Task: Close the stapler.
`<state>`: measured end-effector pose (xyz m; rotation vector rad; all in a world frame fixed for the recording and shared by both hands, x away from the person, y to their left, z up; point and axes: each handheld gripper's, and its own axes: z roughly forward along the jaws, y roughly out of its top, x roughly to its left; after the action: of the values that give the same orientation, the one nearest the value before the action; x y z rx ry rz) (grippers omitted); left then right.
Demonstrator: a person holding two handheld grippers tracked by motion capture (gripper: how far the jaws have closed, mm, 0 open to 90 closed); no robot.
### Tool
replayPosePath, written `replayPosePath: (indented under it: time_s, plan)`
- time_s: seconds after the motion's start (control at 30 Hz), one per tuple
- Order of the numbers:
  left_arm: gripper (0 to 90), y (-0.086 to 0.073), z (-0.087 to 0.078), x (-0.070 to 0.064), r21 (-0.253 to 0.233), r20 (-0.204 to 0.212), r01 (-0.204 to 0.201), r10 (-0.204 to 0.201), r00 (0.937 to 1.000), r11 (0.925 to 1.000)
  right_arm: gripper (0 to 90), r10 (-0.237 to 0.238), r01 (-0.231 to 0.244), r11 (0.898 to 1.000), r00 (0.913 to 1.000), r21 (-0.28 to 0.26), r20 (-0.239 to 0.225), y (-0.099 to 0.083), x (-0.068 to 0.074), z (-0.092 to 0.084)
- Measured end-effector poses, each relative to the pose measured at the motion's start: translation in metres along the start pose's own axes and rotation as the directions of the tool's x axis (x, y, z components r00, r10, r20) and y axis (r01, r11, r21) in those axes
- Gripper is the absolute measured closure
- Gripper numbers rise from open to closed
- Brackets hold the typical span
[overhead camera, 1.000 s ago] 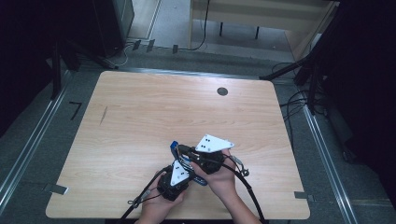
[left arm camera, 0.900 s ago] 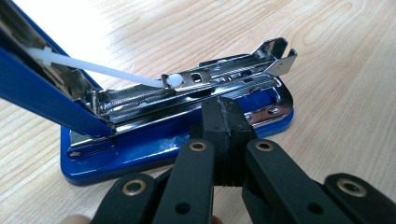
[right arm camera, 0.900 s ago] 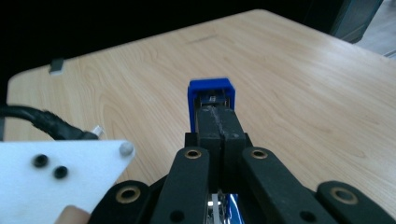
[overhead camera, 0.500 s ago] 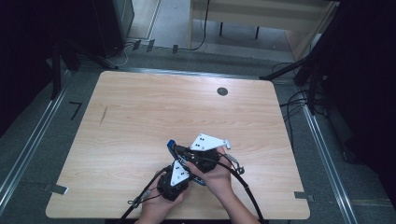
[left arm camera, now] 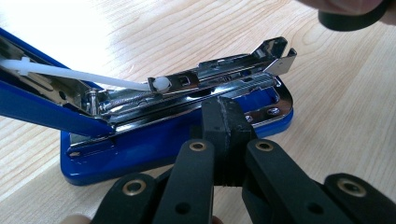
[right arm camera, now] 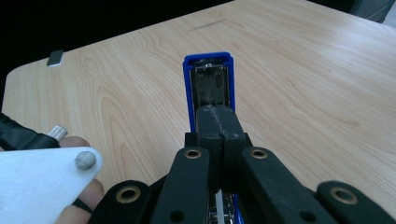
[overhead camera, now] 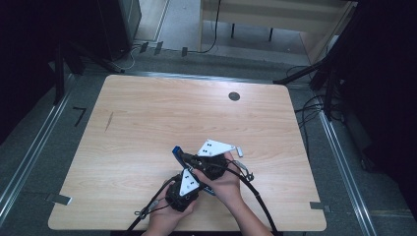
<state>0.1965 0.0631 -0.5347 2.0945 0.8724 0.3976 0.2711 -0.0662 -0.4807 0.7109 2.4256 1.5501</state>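
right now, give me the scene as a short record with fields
surface: wooden table
object: blue stapler, opened, metal magazine exposed
stapler base: flat on the table
left gripper: jaws closed at the stapler's side
right gripper: jaws closed on the raised blue top
hands: both near the table's front edge

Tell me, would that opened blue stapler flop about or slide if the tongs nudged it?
Probably some of both. The blue stapler is hinged open, lid swung up, so that half would likely swing. Its chrome rail suggests some weight. The flat base on smooth table may slide, not roll.
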Motion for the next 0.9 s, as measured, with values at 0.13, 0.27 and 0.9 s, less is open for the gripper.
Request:
replayPosePath:
  time_s: [0.13,0.27,0.9]
  plan:
    - [90.0,0.0,0.0,0.0,0.0,0.001,0.0,0.0,1.0,1.0,90.0,0.003,-0.003,1.0,1.0,0.006,-0.006,-0.001,-0.001,0.003]
    - [90.0,0.0,0.0,0.0,0.001,0.0,-0.001,0.001,1.0,1.0,90.0,0.011,-0.011,1.0,0.9999,0.006,-0.013,-0.002,-0.002,0.005]
    - [90.0,0.0,0.0,0.0,0.001,0.001,0.001,-0.001,1.0,1.0,90.0,0.009,-0.009,0.997,0.9999,0.078,-0.004,-0.008,-0.004,0.021]
